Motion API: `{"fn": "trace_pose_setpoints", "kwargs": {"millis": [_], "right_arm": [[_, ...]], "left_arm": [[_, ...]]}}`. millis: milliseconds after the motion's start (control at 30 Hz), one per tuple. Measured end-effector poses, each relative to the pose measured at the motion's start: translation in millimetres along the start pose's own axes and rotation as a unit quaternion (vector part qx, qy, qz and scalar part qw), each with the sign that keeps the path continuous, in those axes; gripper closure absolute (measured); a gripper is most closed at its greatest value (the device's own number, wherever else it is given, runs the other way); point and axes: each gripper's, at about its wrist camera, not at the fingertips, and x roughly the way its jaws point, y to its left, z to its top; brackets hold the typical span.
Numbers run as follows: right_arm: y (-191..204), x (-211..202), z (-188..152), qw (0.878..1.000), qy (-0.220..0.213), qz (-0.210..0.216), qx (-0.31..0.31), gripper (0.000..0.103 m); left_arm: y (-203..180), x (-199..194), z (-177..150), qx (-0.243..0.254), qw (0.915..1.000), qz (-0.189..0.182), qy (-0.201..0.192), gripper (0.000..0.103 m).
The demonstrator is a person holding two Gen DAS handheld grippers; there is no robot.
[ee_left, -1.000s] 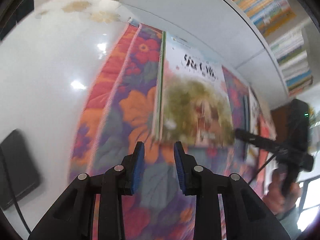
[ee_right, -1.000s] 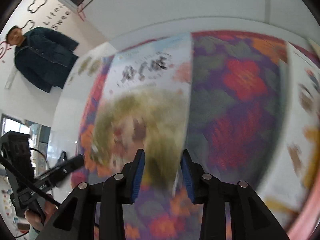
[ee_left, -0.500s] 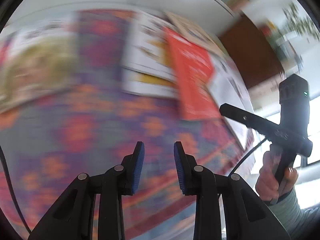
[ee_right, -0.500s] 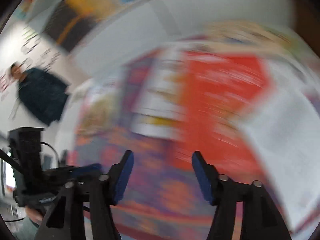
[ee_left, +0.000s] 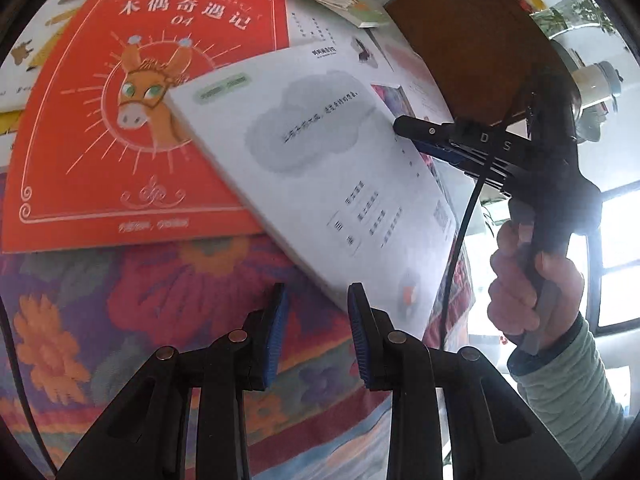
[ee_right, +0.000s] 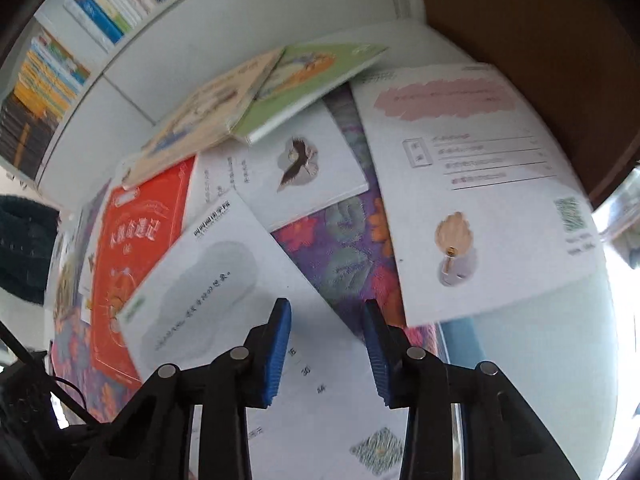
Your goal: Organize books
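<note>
A red book with a donkey (ee_left: 132, 120) lies on the floral cloth (ee_left: 160, 300). A white book with a grey cloud (ee_left: 320, 168) overlaps its right side. My left gripper (ee_left: 316, 300) hovers at that white book's near corner, open, with nothing between its pads. My right gripper (ee_left: 408, 136), held by a hand (ee_left: 532, 292), reaches over the book's right edge. In the right wrist view my right gripper (ee_right: 326, 320) hangs above the same cloud book (ee_right: 224, 280); its jaws are closing with nothing pressed between them. The red book (ee_right: 132, 248) shows to the left.
More books lie scattered: a bird-picture one (ee_right: 304, 168), a pink-blotch one (ee_right: 480, 184), a green one (ee_right: 312, 76) and a beige one (ee_right: 208, 120). Behind are bookshelves (ee_right: 80, 40) and a brown cabinet (ee_right: 540, 40). A glass jar (ee_left: 592, 92) stands at the right.
Both grippers have swept across the floral cloth from the yellow-green picture book to the red and white books. The right jaws widened, then narrowed again. The left jaws kept their gap.
</note>
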Motion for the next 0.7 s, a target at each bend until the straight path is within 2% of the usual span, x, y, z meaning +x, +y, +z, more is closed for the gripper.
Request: {"fn": "trace_pose_setpoints", "kwargs": {"millis": [67,100,200,267,333,400,500,533,567,633,667,700], "right_arm": [[0.2,0.5,0.1,1.0,0.013,0.02,-0.005,0.066],[2.7,1.4,-2.7,0.999,0.021,0.028,-0.01,0.065],[24.2,-3.9,-26.1,0.997,0.041,0.014,-0.062,0.062],[33.8,-7.4,-45.3,0.994,0.066,0.043,-0.074,0.062],[43.4,-9.6,-68.9,0.99,0.077,0.076,-0.089,0.065],[48.9,-13.2,-84.5,0.993,0.045,0.046,-0.097,0.066],[48.7,-14.4,-94.1,0.998,0.011,0.044,-0.054,0.063],[51.1,-13.9,-95.9,0.997,0.012,0.053,-0.046,0.063],[55.0,-14.1,-98.6,0.997,0.016,0.06,-0.044,0.059],[61.0,-14.9,-98.8,0.996,0.021,0.059,-0.058,0.059],[59.0,-17.4,-98.1,0.995,0.024,0.077,-0.049,0.059],[51.7,-22.7,-96.3,0.992,0.027,0.118,-0.025,0.059]], "left_arm": [[-0.6,-2.3,0.4,-0.005,1.0,0.003,-0.001,0.076],[0.8,-3.3,-0.3,-0.011,0.9998,0.017,0.002,0.076],[8.8,-17.8,-12.0,-0.012,0.9988,0.046,-0.009,0.076],[23.3,-34.0,-26.6,-0.015,0.9971,0.072,-0.021,0.076],[40.6,-46.9,-40.1,-0.042,0.9973,0.058,-0.016,0.076],[48.7,-53.7,-50.3,-0.061,0.9967,0.051,-0.015,0.076],[42.5,-48.3,-56.5,-0.059,0.9972,0.043,-0.017,0.076],[39.3,-42.3,-57.1,-0.059,0.9975,0.037,-0.014,0.073],[36.1,-41.5,-58.9,-0.056,0.9968,0.053,-0.021,0.073],[33.7,-39.4,-54.4,-0.052,0.9962,0.064,-0.026,0.073],[37.3,-40.9,-54.7,-0.06,0.9959,0.062,-0.03,0.073],[43.1,-41.6,-54.5,-0.072,0.9958,0.048,-0.032,0.074]]}}
